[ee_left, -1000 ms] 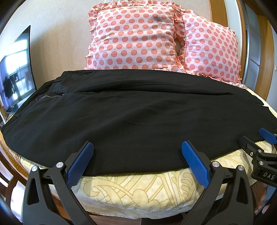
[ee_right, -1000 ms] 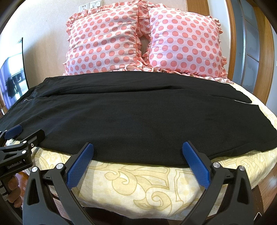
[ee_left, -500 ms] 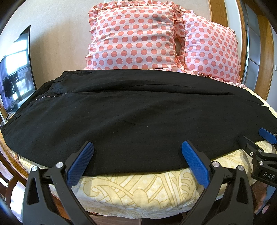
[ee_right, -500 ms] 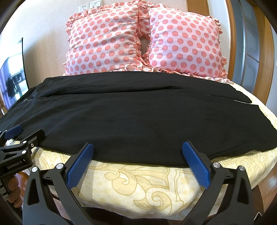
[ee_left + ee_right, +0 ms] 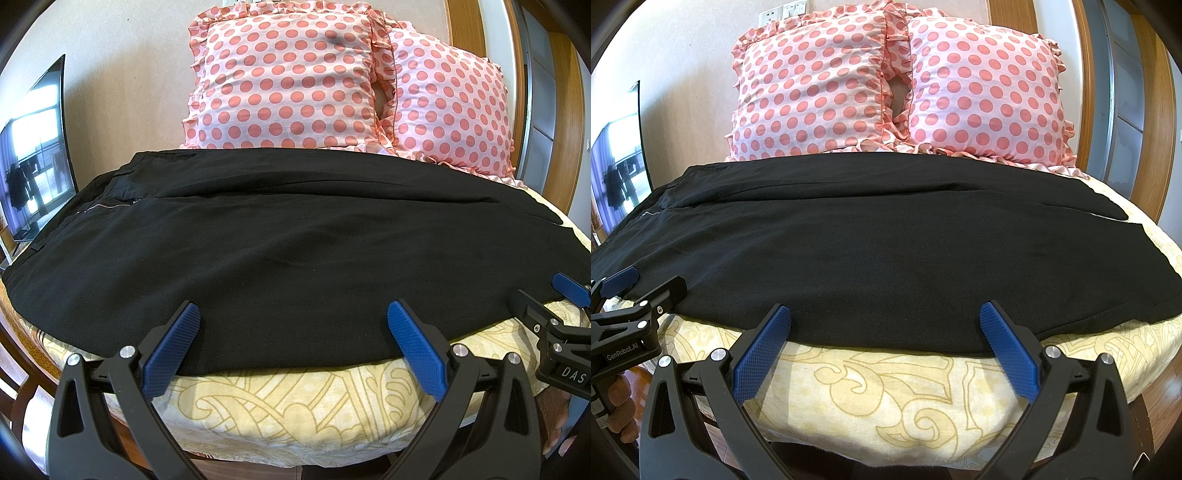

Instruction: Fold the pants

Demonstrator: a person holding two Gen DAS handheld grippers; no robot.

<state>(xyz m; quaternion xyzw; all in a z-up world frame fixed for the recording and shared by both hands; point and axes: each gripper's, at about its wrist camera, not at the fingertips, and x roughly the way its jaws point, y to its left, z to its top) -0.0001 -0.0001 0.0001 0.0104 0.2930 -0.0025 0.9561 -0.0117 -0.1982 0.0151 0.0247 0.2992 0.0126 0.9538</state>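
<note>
Black pants (image 5: 288,243) lie flat across the bed, waistband and zipper at the left, leg hems at the right; they also show in the right wrist view (image 5: 886,251). My left gripper (image 5: 293,325) is open and empty, its blue pads just in front of the near edge of the pants. My right gripper (image 5: 886,325) is open and empty at the same near edge, further right. Each gripper shows at the side of the other's view: the right gripper (image 5: 546,306) at right, the left gripper (image 5: 631,291) at left.
The bed has a yellow patterned cover (image 5: 295,406). Two pink polka-dot pillows (image 5: 288,77) (image 5: 450,107) lean against the wall behind the pants. A TV screen (image 5: 33,147) stands at the far left. A wooden door frame (image 5: 1152,110) is at right.
</note>
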